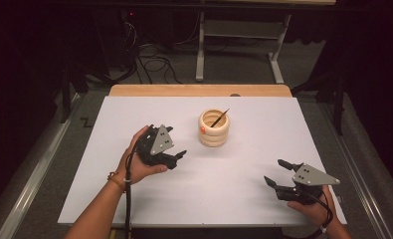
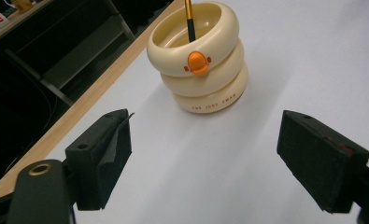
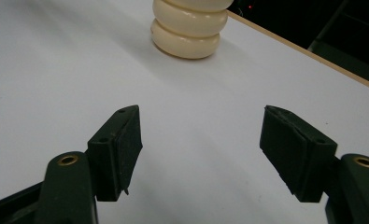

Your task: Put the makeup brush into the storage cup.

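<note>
A cream holder (image 1: 214,128) made of three stacked rings stands upright on the white tabletop (image 1: 134,199), a little behind centre. A thin dark stick with a yellow end (image 1: 220,118) leans inside it. In the left gripper view the holder (image 2: 198,60) shows an orange knob (image 2: 197,61) on its top ring and the stick (image 2: 189,21) rising out of it. My left gripper (image 1: 176,142) is open and empty, just left of the holder and pointing at it (image 2: 205,154). My right gripper (image 1: 274,172) rests near the front right corner, open and empty (image 3: 201,149), well short of the holder (image 3: 187,28).
A wooden strip (image 1: 199,90) borders the table's far edge. Beyond it on the dark floor lie cables (image 1: 154,64) and stand the white legs of another table (image 1: 200,50). Bare white surface lies between the two grippers.
</note>
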